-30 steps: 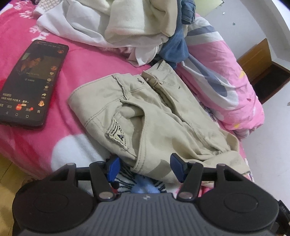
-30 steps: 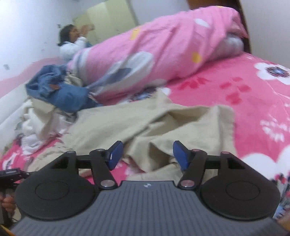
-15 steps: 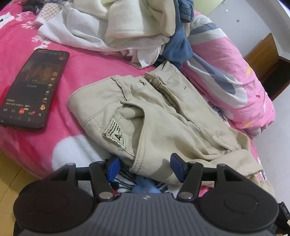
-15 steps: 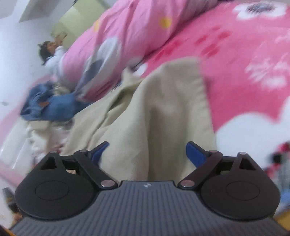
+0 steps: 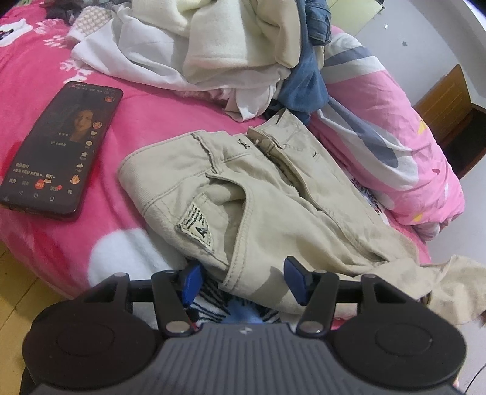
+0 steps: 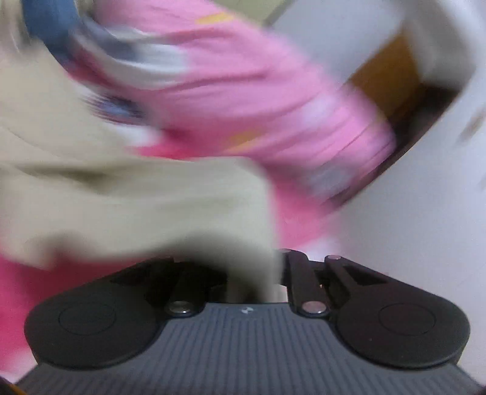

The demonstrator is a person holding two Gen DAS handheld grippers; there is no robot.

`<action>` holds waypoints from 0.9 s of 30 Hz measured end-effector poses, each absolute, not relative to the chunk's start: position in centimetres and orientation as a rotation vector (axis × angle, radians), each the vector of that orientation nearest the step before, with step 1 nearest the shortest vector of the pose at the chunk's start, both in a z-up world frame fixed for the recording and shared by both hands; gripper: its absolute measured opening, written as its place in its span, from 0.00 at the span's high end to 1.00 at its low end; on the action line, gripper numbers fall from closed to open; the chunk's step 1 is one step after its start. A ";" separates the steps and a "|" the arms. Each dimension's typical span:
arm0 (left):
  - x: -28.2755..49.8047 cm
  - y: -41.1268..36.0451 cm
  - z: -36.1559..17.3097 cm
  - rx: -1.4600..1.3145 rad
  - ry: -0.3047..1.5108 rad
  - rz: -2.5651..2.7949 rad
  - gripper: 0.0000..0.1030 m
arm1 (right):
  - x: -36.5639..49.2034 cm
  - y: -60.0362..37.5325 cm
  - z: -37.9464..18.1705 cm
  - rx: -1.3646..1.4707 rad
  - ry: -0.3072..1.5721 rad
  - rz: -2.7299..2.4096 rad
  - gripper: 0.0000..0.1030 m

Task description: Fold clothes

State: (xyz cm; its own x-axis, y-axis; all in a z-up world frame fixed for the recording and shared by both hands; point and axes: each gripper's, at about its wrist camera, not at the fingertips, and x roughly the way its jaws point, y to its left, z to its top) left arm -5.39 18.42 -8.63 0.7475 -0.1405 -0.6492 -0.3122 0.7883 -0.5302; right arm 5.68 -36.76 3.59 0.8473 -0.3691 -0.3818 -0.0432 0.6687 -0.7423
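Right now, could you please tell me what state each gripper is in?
Left gripper: open, its fingers either side of the trousers' edge, not pressing.
Right gripper: just closed, shut on the trousers' beige cloth.

The whole right wrist view is smeared with motion blur. The right gripper [image 6: 253,273] has just been closing, its jaws drawn in on a fold of beige cloth [image 6: 145,194] that rises from between them at six o'clock and spreads toward nine o'clock. Behind the cloth, from the centre out to two o'clock, lies a rolled pink quilt [image 6: 258,100] with grey and white patches. A streak of blue fabric [image 6: 45,21] shows at eleven o'clock. A brown wooden piece of furniture [image 6: 391,82] sits at two o'clock against a pale wall [image 6: 410,206]. Deep pink bedding [image 6: 15,291] fills the eight o'clock corner.
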 end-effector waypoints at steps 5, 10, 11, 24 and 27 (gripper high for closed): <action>-5.6 18.5 -8.6 -0.666 0.729 0.098 0.44 | 8.1 -38.6 0.6 -1.136 0.414 -0.358 0.76; -5.6 19.1 -8.7 -0.671 0.740 0.077 0.44 | 5.7 -44.2 -10.2 -1.200 0.741 -0.414 0.23; -5.5 19.1 -8.7 -0.673 0.742 0.073 0.44 | 4.5 -44.9 -11.8 -1.228 0.788 -0.410 0.22; -5.3 19.1 -8.9 -0.675 0.734 0.050 0.44 | -7.3 -40.5 -3.6 -0.658 0.708 -0.184 0.08; -5.4 19.1 -8.9 -0.680 0.729 0.046 0.41 | -6.7 -37.1 -0.4 -0.188 0.585 0.030 0.09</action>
State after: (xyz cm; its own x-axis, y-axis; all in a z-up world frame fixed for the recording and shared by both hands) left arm -5.39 19.07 -8.90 0.7549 -0.1887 -0.6281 -0.2669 0.7865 -0.5570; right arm -6.74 -37.11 -0.42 0.8339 -0.0247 -0.5514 -0.0818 0.9824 -0.1678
